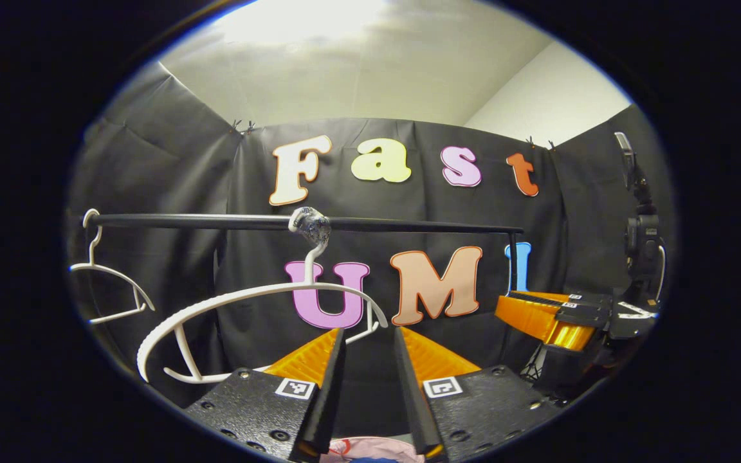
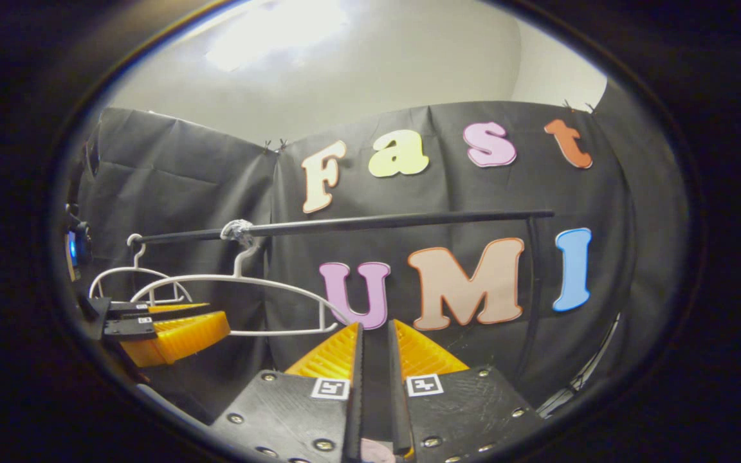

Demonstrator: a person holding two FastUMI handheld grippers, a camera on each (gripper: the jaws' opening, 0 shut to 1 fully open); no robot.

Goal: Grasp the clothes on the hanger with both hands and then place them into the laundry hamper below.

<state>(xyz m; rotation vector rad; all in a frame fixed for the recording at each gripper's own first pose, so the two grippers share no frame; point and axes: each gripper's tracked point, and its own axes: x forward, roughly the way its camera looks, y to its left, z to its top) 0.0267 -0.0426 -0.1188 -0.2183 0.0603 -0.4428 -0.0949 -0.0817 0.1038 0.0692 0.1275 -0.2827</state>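
Observation:
A bare white hanger [image 1: 261, 297] hangs from the black rail [image 1: 409, 225] by a taped hook and carries no clothes; it also appears as the hanger [image 2: 242, 281] left of centre. My left gripper [image 1: 370, 331] is open, pointing at the wall just right of that hanger, with nothing between its fingertips. A patch of pink cloth [image 1: 370, 448] shows low down through the gap near the finger bases. My right gripper [image 2: 375, 325] stands slightly open with a narrow empty gap, and a bit of pink cloth [image 2: 374, 451] shows below it.
A second bare white hanger [image 1: 110, 276] hangs at the rail's left end. The rail's upright post [image 1: 512, 260] stands at the right. The right gripper [image 1: 500, 307] sits to the right of my left one, and the left gripper [image 2: 219, 316] is seen at the left edge.

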